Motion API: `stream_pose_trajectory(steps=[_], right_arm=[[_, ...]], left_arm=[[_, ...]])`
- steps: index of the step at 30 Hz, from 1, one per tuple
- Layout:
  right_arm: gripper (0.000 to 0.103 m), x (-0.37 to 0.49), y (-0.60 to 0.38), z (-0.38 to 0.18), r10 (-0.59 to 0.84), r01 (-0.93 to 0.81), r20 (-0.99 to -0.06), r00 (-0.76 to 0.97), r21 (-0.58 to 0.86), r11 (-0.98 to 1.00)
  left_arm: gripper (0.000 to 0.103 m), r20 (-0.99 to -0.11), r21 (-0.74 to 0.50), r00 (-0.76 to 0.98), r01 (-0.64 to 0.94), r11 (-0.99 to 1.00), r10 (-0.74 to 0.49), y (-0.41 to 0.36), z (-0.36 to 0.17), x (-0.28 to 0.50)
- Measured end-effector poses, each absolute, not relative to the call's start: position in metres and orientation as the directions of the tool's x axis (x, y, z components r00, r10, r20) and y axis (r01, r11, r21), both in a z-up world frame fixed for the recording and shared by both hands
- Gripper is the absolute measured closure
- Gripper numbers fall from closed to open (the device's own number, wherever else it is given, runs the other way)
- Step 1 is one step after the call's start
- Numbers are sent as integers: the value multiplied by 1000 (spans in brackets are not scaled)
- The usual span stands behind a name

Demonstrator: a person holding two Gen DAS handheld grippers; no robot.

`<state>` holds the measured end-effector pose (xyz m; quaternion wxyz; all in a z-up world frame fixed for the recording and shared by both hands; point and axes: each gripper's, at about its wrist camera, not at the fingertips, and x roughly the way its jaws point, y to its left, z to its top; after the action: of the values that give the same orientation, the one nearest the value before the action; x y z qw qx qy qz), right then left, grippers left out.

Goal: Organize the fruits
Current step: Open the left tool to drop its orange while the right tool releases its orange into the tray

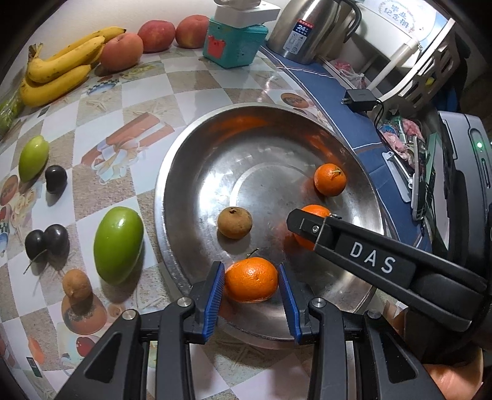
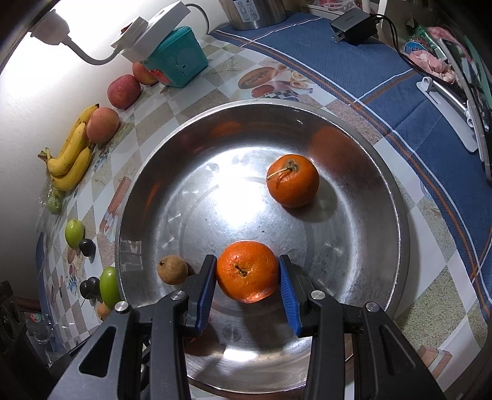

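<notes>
A steel bowl (image 1: 172,184) (image 2: 399,246) sits on the checked table. My left gripper (image 1: 250,281) is shut on a mandarin (image 1: 250,279) just above the bowl's near side. My right gripper (image 2: 247,272) is shut on a second mandarin (image 2: 246,270) (image 1: 310,210) inside the bowl; its black finger (image 1: 369,255) crosses the left wrist view. A third mandarin (image 1: 330,179) (image 2: 292,180) and a brown round fruit (image 1: 234,222) (image 2: 172,269) lie in the bowl.
On the table left of the bowl lie green mangoes (image 1: 118,244), dark plums (image 1: 46,241), another brown fruit (image 1: 77,284), bananas (image 1: 58,74) and peaches (image 1: 123,50). A teal box (image 1: 233,43), a steel kettle (image 1: 310,27) and a charger (image 1: 359,100) stand behind.
</notes>
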<state>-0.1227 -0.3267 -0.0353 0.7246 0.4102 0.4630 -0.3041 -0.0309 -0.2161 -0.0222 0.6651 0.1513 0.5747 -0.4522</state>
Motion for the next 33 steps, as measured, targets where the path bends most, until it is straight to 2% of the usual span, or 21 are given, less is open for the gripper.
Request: stream_pose_trajectory(steps=[17,21,26,30,33], right_arm=[[61,-118,-325,-38,-73,822,-932,355,274,498],[60,-116,-325,-38,-75,821,-934,349,266,505],[60,-116,-325,-39,-76,825,-933,351,270,496],[60,-118,-327,-36,-84,826,-932,353,269,495],[60,-118,-327,-34,-89,824,-930,358,269,498]], left_arm=[[62,-907,-303,-61,781,546,-416,-222,-25,-34],[57,-906,-305,-62,782,543,-420,-222,-24,-34],[56,-900,-312,-64,784,537,-431,-222,-20,-34],[48,-897,-314,-64,789,528,-438,-222,-17,-35],[48,-892,-315,-61,794,519,-448,-222,-12,-36]])
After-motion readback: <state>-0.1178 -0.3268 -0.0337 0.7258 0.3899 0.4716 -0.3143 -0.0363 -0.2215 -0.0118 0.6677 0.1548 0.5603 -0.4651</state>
